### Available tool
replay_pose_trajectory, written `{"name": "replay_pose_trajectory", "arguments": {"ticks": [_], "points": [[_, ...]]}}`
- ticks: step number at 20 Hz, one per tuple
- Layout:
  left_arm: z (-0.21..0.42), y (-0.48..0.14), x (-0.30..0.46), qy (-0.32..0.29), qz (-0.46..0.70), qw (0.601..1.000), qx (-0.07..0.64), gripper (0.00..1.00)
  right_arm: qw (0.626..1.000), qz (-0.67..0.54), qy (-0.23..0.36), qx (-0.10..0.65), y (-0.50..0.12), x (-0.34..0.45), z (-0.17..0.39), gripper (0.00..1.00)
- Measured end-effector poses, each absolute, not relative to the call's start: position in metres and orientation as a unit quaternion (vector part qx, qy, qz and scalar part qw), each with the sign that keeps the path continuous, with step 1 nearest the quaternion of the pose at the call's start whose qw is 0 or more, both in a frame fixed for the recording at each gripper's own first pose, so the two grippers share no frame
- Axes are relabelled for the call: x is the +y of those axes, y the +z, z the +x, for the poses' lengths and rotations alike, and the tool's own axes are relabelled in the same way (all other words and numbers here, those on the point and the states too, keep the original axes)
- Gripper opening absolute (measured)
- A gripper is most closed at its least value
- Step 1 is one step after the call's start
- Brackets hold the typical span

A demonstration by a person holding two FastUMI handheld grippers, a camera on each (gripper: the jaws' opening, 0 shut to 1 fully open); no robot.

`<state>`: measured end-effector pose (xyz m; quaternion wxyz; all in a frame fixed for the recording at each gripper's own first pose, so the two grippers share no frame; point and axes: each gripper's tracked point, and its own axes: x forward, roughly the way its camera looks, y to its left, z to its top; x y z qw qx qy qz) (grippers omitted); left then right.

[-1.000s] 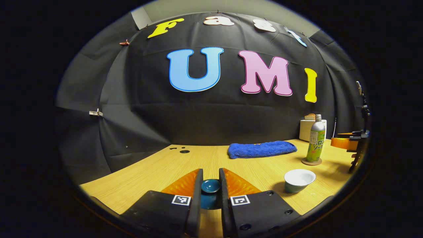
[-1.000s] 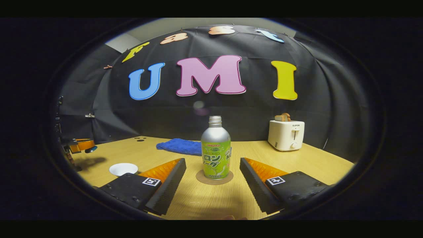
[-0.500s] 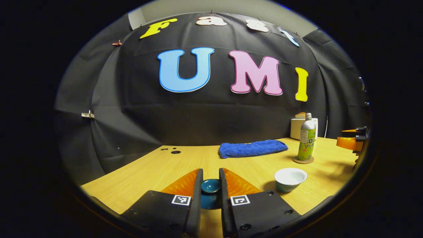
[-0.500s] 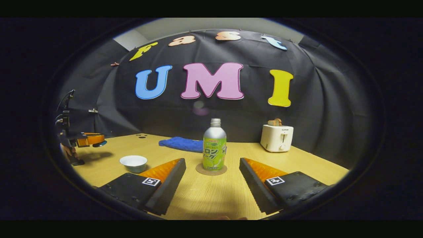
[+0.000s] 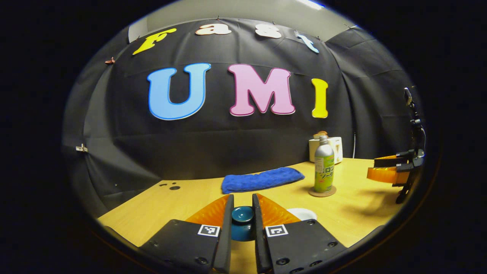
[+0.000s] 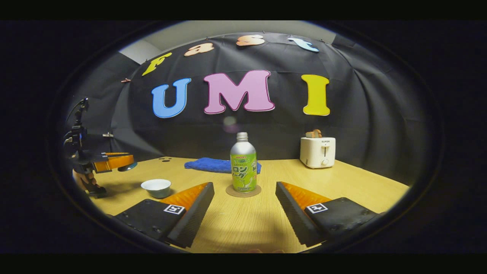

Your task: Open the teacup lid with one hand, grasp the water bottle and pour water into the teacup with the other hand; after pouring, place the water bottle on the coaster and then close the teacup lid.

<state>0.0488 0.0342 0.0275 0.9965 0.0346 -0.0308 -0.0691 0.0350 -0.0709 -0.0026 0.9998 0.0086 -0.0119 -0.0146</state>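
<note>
The left gripper (image 5: 242, 207) holds the dark teal teacup lid (image 5: 242, 214) tight between its two fingers, up above the wooden table (image 5: 354, 213). Just past its right finger, the white rim of the teacup (image 5: 300, 213) peeks out low on the table. In the right gripper view, the teacup (image 6: 156, 188) sits open on the table, with a white inside and no lid on it. The left gripper (image 6: 114, 162) hangs in the air to the left of the cup, and a hand (image 6: 84, 179) holds it from below.

The right gripper (image 6: 244, 198) is spread wide and holds nothing. The water bottle (image 6: 243, 163) stands upright on the round coaster (image 6: 243, 190), in line with the gap between the fingers but farther off, not touching them. The bottle is silver on top with a green label.

Behind the bottle, a blue towel (image 6: 213, 165) lies flat on the table. A white toaster (image 6: 318, 152) with bread in it stands at the back right, by the black cloth wall.

In the left gripper view, the right gripper (image 5: 388, 173) shows at the far right, well apart from the water bottle (image 5: 323, 170).
</note>
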Motion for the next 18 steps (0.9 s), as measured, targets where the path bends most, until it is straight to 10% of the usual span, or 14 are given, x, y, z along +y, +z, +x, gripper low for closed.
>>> {"name": "replay_pose_trajectory", "arguments": {"ticks": [18], "points": [[0.083, -0.018, -0.040, -0.097, 0.071, 0.992, 0.049, 0.29, 0.999, 0.004, -0.046, -0.012, -0.003, -0.086, 0.044, 1.00]]}}
